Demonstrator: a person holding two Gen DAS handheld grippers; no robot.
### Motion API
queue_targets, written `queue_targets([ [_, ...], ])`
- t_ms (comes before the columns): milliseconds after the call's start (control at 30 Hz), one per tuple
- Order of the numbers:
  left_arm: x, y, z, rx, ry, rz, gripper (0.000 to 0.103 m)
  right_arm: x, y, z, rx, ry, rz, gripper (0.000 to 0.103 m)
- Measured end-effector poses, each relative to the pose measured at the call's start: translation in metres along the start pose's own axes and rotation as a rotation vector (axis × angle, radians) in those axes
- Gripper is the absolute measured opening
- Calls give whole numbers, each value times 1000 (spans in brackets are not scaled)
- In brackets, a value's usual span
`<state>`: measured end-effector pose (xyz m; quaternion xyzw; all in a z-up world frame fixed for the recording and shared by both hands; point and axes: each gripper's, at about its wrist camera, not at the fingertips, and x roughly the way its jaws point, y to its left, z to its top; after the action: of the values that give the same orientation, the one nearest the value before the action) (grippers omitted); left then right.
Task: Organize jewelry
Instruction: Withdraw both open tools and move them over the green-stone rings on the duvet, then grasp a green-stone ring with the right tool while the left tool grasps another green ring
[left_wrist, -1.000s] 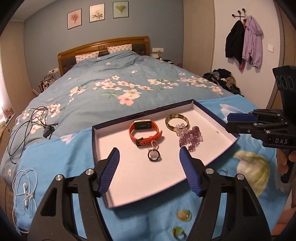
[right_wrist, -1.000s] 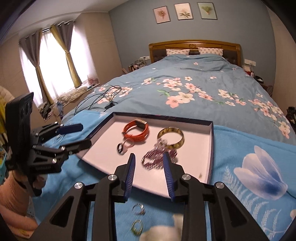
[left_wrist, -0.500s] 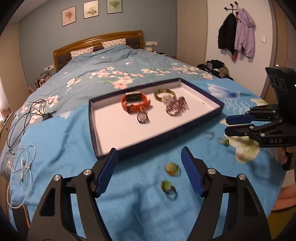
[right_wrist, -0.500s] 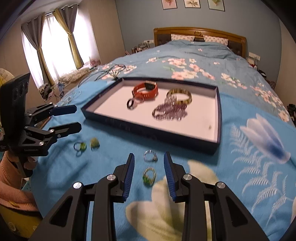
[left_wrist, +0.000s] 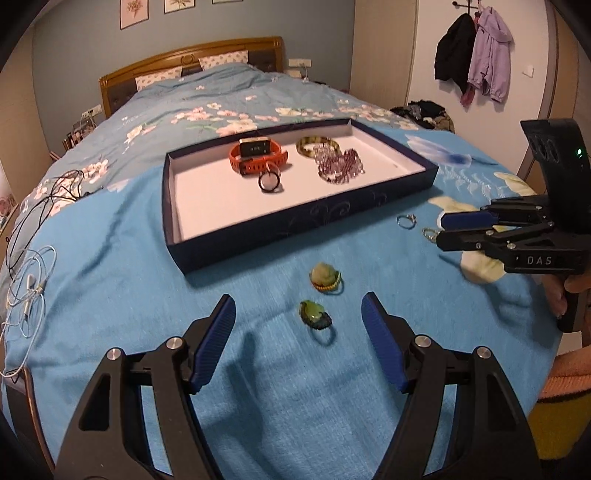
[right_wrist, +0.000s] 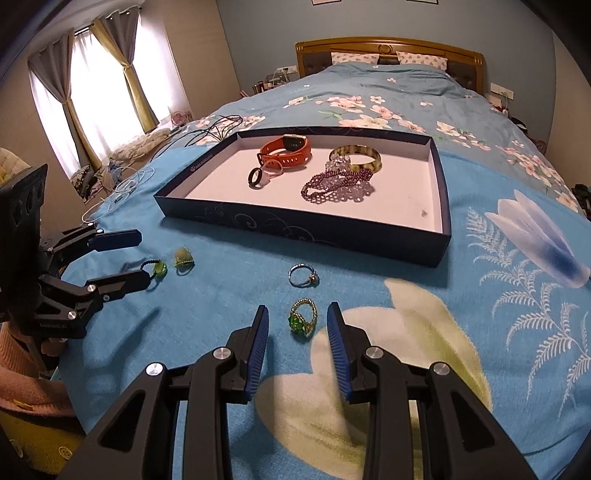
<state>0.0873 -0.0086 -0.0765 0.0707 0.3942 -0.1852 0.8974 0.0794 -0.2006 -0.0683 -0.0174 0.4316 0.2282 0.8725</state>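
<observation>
With both claws open and empty, right gripper (right_wrist: 297, 328) straddling the green-stone ring (right_wrist: 303, 320) on the soft blanket (right_wrist: 221, 295) near the tray (right_wrist: 303, 230): risk of pinching fabric or flicking it away, left gripper (left_wrist: 297, 319) likewise over another ring (left_wrist: 315, 315).

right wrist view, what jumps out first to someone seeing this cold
A dark blue tray sits on the blue blanket, holding an orange smartwatch, a tortoiseshell bangle and purple bead strands. In front of it, the right gripper hovers, jaws open around a gold ring with a green stone.
</observation>
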Motion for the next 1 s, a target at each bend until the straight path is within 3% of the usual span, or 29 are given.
queue_targets([
  [400, 16, -4, 0, -8, 63, -29, 48, 6, 4, 2, -9, 19, 1, 31],
  [533, 17, -5, 1, -6, 63, -28, 47, 7, 6, 2, -13, 21, 2, 31],
  [667, 17, -5, 1, -4, 62, -23, 37, 7, 6, 2, -13, 21, 1, 31],
  [767, 17, -6, 0, 6, 60, -16, 22, 8, 8, 2, -19, 22, -9, 30],
  [1000, 17, -6, 0, 11, 57, -21, 19, 9, 10, 2, -30, 24, -25, 29],
])
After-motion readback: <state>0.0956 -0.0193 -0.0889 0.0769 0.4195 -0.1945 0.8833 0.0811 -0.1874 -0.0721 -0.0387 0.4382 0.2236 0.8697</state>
